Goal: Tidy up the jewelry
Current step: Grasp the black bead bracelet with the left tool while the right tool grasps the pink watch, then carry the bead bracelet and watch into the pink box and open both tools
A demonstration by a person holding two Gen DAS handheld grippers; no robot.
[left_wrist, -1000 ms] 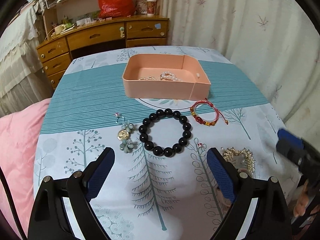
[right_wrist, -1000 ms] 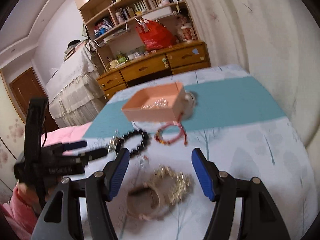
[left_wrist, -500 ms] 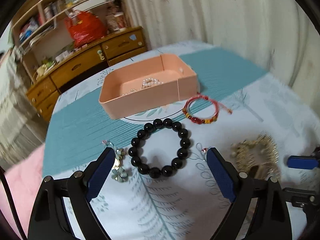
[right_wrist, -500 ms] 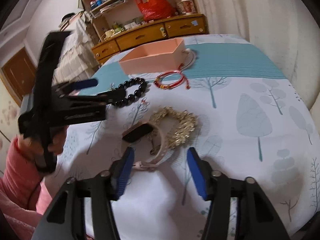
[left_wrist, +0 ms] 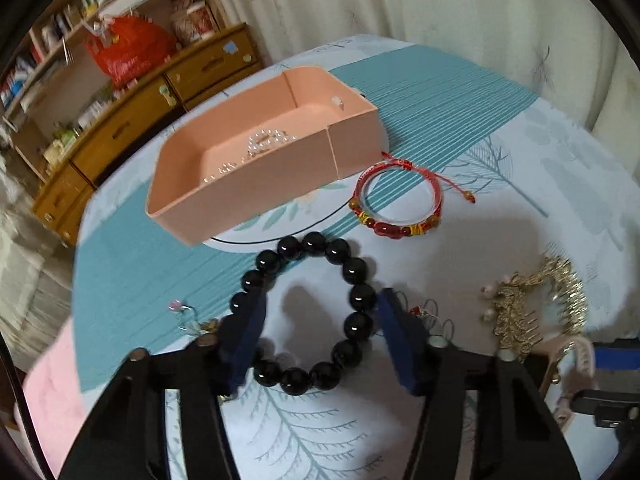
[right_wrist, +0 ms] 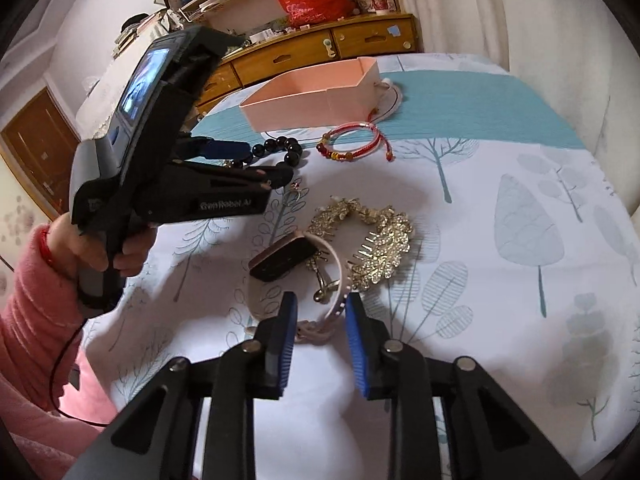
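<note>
A black bead bracelet (left_wrist: 308, 316) lies on the table between the fingers of my open left gripper (left_wrist: 320, 312), which straddles it low over the cloth. Behind it stands a pink box (left_wrist: 264, 156) holding a pearl piece (left_wrist: 266, 142). A red cord bracelet (left_wrist: 400, 200) lies right of the box. My right gripper (right_wrist: 320, 312) is half closed around the strap of a pink watch (right_wrist: 296, 268); its pads do not clearly touch the strap. A gold hair comb (right_wrist: 376, 240) lies just beyond the watch.
A small flower earring (left_wrist: 188, 318) lies left of the black bracelet. A wooden dresser (left_wrist: 140, 120) with a red bag (left_wrist: 128, 52) stands behind the table. Curtains hang at the right. The left gripper and hand (right_wrist: 160, 160) fill the left of the right wrist view.
My left gripper moved forward and down until its fingers straddle the black bracelet. My right gripper narrowed and advanced onto the watch strap.
</note>
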